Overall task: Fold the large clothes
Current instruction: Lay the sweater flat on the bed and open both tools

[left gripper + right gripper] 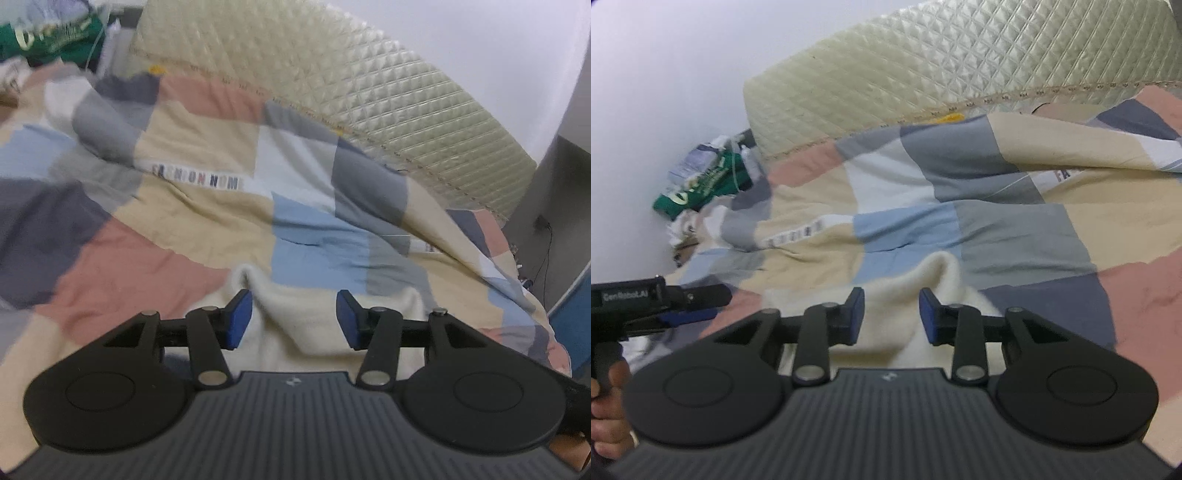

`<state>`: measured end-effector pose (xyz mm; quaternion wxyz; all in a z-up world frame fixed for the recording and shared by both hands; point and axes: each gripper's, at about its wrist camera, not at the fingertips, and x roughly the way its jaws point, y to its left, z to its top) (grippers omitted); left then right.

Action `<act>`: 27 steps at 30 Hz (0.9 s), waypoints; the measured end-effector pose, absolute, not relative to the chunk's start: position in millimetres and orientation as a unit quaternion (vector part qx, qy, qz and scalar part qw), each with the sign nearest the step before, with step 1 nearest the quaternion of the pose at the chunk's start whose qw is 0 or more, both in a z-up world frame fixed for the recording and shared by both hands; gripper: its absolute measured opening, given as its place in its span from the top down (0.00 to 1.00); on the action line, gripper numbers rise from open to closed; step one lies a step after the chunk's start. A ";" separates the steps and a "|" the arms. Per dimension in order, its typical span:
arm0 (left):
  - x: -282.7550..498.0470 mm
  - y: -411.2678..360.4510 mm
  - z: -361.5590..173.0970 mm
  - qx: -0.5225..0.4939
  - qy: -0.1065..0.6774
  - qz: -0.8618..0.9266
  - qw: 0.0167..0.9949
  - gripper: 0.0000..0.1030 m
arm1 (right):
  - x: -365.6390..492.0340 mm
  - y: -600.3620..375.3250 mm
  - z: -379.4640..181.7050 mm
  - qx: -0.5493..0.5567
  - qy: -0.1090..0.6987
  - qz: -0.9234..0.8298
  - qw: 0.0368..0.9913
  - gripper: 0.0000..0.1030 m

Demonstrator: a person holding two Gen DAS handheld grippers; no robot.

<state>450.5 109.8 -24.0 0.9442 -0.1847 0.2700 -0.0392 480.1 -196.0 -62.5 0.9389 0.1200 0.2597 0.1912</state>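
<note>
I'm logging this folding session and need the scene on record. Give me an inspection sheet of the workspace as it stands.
Surface: bed covered by a patchwork quilt, rumpled.
Job's things: cream garment lying on the quilt, bunched, in front of both tongs.
Clutter: green printed cloth and other items heaped by the wall at the far corner of the bed.
Grippers: left tongs open, cream fabric between the pads but not pinched; right tongs open, likewise; a hand holds the left tool.
Cables: black cable hanging down the wall beside the bed.
Surroundings: quilted cream headboard, plain white wall.
</note>
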 end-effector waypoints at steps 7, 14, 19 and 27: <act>344.0 104.4 17.9 -0.185 0.265 -0.039 0.946 0.46 | 391.3 -209.7 -17.7 0.103 0.253 0.193 0.942 0.66; 229.7 81.3 41.2 -0.178 0.270 -0.039 0.945 0.45 | 290.9 -224.0 19.0 0.108 0.249 0.195 0.942 0.66; 162.9 62.6 26.1 -0.193 0.289 -0.047 0.937 0.45 | 223.8 -230.6 18.1 0.118 0.269 0.205 0.934 0.66; 111.7 46.9 -40.7 -0.186 0.348 -0.023 0.919 0.45 | 154.7 -230.0 -28.3 0.099 0.335 0.202 0.915 0.54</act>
